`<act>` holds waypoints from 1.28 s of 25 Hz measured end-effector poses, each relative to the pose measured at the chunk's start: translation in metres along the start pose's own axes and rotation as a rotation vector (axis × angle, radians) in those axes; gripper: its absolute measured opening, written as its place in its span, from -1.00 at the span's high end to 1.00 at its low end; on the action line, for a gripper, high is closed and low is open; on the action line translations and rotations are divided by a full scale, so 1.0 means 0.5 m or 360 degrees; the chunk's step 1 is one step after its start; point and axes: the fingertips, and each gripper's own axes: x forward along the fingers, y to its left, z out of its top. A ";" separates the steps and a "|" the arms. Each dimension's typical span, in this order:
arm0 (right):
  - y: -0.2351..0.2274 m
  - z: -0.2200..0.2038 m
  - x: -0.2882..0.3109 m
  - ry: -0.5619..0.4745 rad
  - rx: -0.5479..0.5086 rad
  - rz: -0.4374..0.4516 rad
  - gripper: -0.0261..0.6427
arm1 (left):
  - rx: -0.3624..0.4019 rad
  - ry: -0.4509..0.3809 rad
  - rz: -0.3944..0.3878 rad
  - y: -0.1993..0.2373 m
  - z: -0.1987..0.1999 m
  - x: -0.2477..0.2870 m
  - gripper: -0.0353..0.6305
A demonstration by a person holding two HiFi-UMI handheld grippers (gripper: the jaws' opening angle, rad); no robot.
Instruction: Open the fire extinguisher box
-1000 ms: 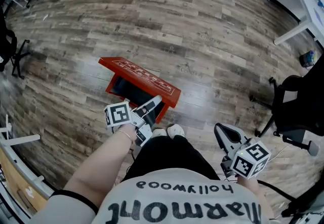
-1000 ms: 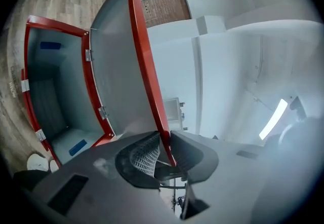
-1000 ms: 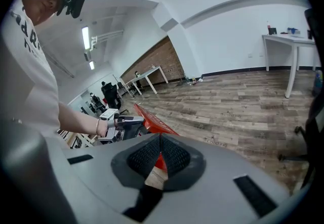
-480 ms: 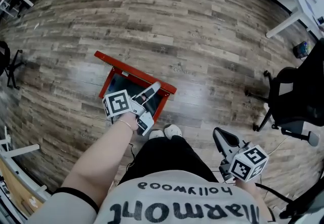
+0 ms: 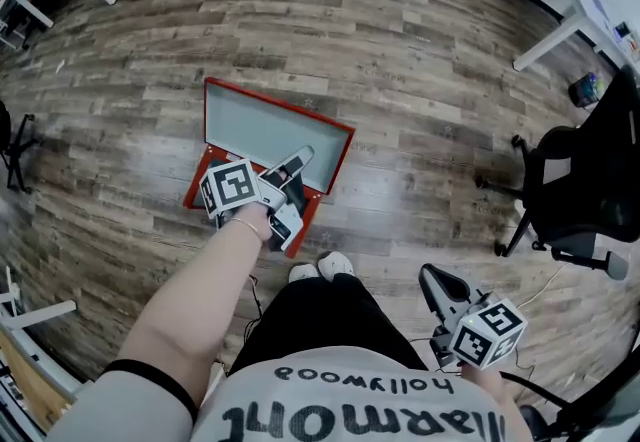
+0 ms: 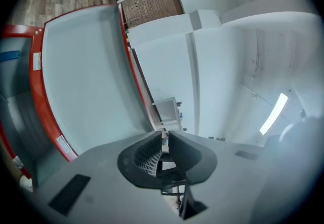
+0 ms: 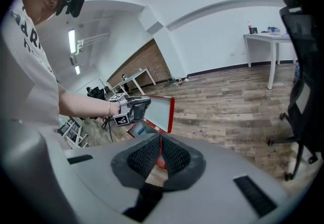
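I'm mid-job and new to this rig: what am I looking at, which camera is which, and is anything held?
No robot arm: a person holds a two-jaw gripper in each hand. The head view looks steeply down from their head; each gripper view looks along its own jaws. A red fire extinguisher box sits on the wooden floor, its lid raised. The left gripper has just been closing its jaws and pinches the lid's edge. The right gripper hangs aside, shut and empty.
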 end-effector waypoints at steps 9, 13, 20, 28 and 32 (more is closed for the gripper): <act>-0.022 0.001 0.000 -0.0004 0.0020 -0.0023 0.89 | -0.0033 -0.0037 0.0057 0.038 0.007 0.017 0.77; -0.016 0.005 0.008 0.0011 0.0011 -0.0011 0.89 | -0.0052 -0.0039 0.0090 0.055 0.001 0.004 0.77; 0.003 0.009 0.025 0.0030 -0.0038 0.0021 0.89 | -0.0017 -0.0023 0.0072 0.050 0.003 -0.016 0.77; 0.034 0.022 0.043 0.0063 -0.0148 0.0077 0.89 | 0.0041 -0.0019 0.0007 0.010 0.000 -0.052 0.77; 0.057 0.041 0.054 0.0056 -0.0212 0.0130 0.89 | 0.0067 -0.0014 -0.0021 -0.033 -0.010 -0.087 0.77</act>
